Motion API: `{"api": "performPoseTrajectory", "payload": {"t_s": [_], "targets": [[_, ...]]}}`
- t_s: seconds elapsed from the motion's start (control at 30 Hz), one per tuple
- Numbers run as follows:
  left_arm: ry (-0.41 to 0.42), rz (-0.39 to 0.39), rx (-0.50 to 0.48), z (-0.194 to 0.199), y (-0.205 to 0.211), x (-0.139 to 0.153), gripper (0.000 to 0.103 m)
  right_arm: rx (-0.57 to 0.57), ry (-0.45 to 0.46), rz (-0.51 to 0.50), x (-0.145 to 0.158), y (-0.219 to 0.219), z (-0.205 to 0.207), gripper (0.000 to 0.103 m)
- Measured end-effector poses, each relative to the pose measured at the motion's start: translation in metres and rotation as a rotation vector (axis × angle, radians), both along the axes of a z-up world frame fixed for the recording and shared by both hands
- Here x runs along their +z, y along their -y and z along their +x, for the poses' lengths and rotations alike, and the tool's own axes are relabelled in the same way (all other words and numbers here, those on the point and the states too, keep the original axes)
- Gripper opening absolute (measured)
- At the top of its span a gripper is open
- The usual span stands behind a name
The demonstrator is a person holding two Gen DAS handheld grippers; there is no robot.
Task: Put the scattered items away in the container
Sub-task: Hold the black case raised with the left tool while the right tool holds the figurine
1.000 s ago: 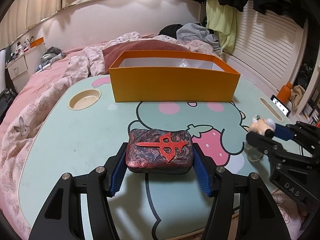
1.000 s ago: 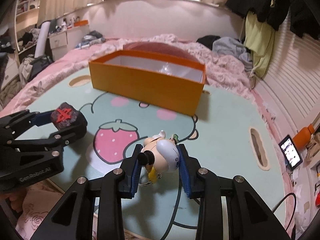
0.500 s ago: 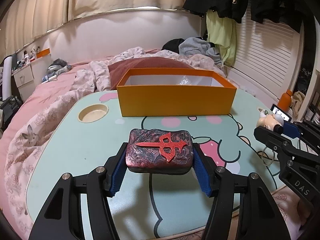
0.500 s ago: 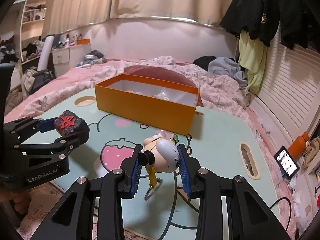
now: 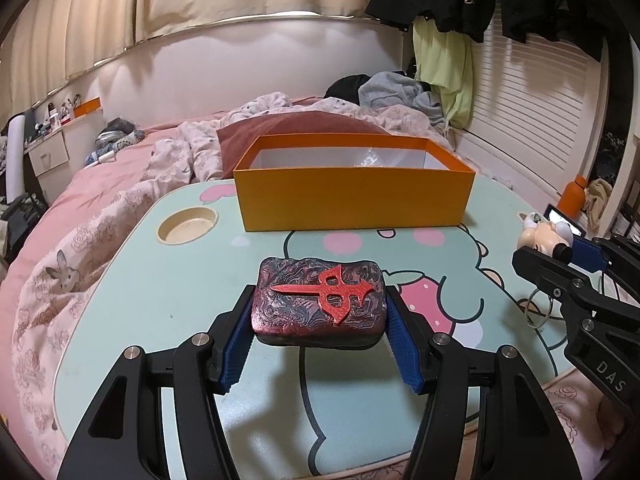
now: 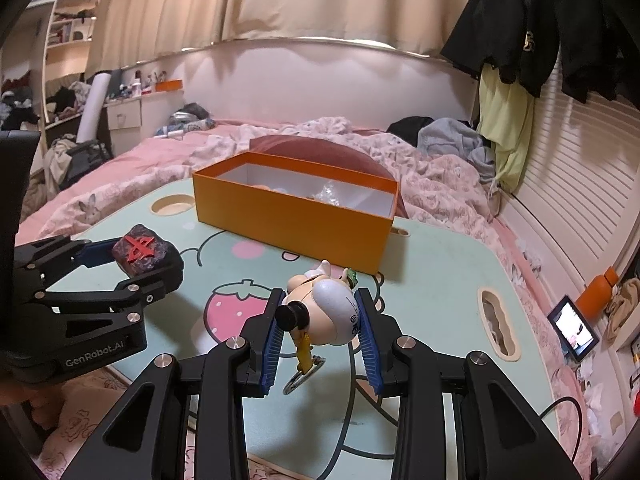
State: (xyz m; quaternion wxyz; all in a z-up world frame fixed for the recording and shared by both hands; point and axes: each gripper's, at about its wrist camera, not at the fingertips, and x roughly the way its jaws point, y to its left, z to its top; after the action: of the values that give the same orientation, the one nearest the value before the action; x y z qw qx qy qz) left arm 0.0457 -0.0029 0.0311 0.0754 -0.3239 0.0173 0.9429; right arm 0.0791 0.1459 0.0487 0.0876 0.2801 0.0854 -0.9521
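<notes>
Above the cartoon desk [image 5: 120, 280], the left gripper [image 5: 318, 320] squeezed a red-marked dark block [image 5: 318, 304] and the right gripper [image 6: 320, 320] a small toy figure keychain [image 6: 328, 312], both short of the orange box [image 6: 288, 212], so a loose squeeze might drop them.

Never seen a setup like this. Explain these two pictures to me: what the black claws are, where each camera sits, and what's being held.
No robot here: a person holds a two-finger claw in each hand, each with a camera looking along its fingers. One picture comes from the left claw, which grips a dark red block bearing a red emblem. The other comes from the right claw, which grips a small toy figure with a key ring dangling. Both hang above a cartoon-print table. The orange box stands open at the table's far side.
</notes>
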Motion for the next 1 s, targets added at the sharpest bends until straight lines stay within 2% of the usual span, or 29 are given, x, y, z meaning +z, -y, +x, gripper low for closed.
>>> {"api": "performPoseTrajectory", "payload": {"t_s": [0.5,0.8,1.0], "targets": [[-0.003,-0.005,0.001,0.000,-0.002,0.000,0.061,-0.004,0.025,-0.009,-0.004,-0.002,-0.004,0.033],[0.022,-0.006,-0.011,-0.007,-0.004,-0.001,0.061,-0.018,0.114,-0.101,-0.004,-0.019,-0.025,0.033],[0.037,0.035,-0.021,-0.023,-0.001,0.008,0.061,-0.040,0.129,-0.153,0.006,-0.028,-0.045,0.033]]}}
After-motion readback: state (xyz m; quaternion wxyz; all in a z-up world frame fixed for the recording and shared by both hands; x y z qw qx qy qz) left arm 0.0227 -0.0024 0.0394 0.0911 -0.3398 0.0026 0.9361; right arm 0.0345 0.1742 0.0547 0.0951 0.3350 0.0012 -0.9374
